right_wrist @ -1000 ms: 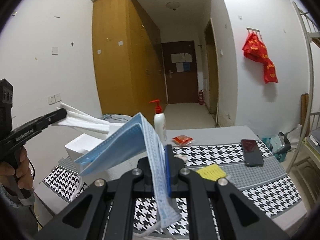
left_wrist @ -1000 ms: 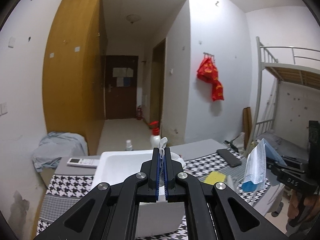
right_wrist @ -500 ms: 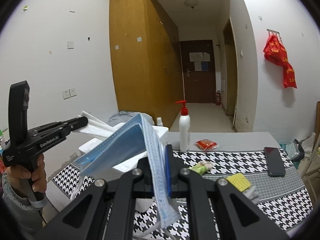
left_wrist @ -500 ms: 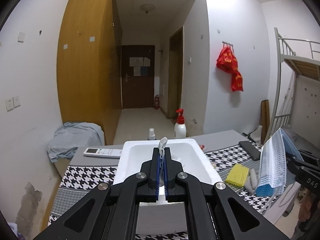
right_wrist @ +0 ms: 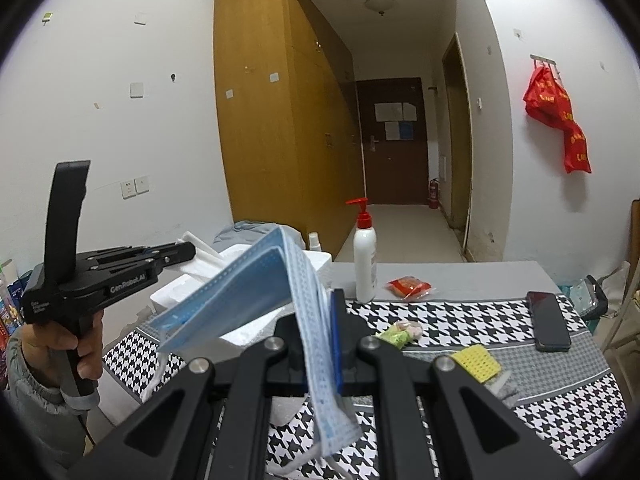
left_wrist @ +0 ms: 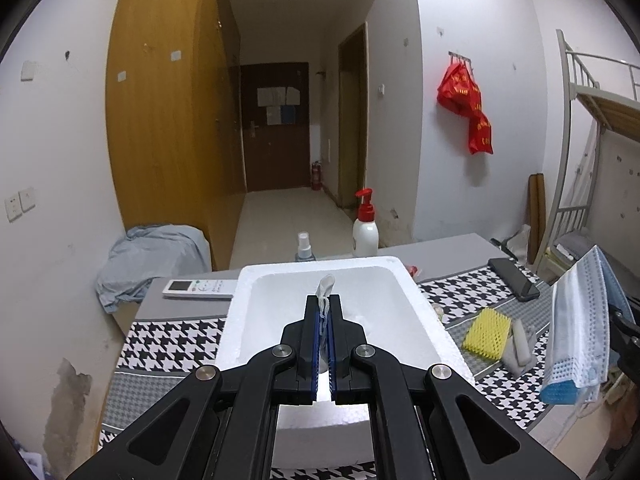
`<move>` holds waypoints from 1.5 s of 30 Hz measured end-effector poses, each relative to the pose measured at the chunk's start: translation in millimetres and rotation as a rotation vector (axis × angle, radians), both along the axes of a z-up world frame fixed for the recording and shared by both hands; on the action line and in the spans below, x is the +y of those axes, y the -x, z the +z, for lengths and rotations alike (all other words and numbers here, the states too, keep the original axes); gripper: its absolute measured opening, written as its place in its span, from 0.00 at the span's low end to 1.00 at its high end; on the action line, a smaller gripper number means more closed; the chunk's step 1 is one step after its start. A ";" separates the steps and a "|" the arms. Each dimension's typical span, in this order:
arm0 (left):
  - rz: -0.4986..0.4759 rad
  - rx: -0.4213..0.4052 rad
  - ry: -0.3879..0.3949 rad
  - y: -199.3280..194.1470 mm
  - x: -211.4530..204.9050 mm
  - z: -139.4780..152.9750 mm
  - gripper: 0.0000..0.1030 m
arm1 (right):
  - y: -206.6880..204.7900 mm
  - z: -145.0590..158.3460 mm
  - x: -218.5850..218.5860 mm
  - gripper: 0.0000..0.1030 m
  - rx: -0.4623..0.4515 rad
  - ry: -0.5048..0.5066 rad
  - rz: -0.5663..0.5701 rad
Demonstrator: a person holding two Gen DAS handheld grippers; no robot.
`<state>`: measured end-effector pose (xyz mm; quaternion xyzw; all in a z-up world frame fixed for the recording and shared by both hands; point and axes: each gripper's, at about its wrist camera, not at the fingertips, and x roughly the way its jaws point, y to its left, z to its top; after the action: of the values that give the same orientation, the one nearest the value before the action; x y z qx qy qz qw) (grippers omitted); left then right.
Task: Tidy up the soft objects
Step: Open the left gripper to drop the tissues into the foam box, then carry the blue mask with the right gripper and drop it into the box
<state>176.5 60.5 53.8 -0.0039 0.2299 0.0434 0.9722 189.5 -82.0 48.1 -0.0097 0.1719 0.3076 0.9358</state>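
My left gripper is shut on a white tissue and holds it above the open white foam box. From the right wrist view the left gripper shows the tissue hanging over the box. My right gripper is shut on a stack of blue face masks, held above the table to the right of the box. The masks also show in the left wrist view. A yellow sponge and a rolled grey cloth lie on the table.
The houndstooth-covered table also holds a pump bottle, a small spray bottle, a remote, a phone, a red packet and a small green-and-pink item. A bunk bed stands right.
Both grippers have swung their views leftward and lowered slightly; the left gripper with the tissue now sits over the foam box. The right gripper still holds the masks beside it.
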 end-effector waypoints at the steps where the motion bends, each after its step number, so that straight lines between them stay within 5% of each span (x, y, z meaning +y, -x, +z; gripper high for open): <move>1: -0.002 0.006 0.005 -1.4 0.1 -1.0 0.03 | -0.1 0.1 0.2 0.11 0.000 0.001 -0.002; 6: 0.006 0.023 -0.003 -10.3 1.8 -4.8 0.09 | -2.3 0.1 1.7 0.11 0.005 0.004 -0.012; 8: 0.021 0.018 -0.007 -11.3 3.9 -5.1 0.30 | -4.2 -0.5 2.5 0.11 0.008 0.005 -0.016; 10: 0.020 0.001 -0.005 -8.9 5.3 -4.3 0.71 | -7.1 -1.2 3.2 0.11 0.012 0.006 -0.020; 17: 0.031 -0.066 0.002 6.6 11.9 1.1 0.99 | -12.0 -2.6 6.8 0.11 0.018 0.008 -0.022; 45: 0.169 -0.172 0.026 84.8 61.0 -3.1 0.99 | -28.9 7.9 66.1 0.11 0.018 0.031 0.061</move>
<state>91.7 121.5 50.7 -0.0395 0.1452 0.1218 0.9811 218.5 -15.9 56.0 -0.0266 0.1847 0.3336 0.9241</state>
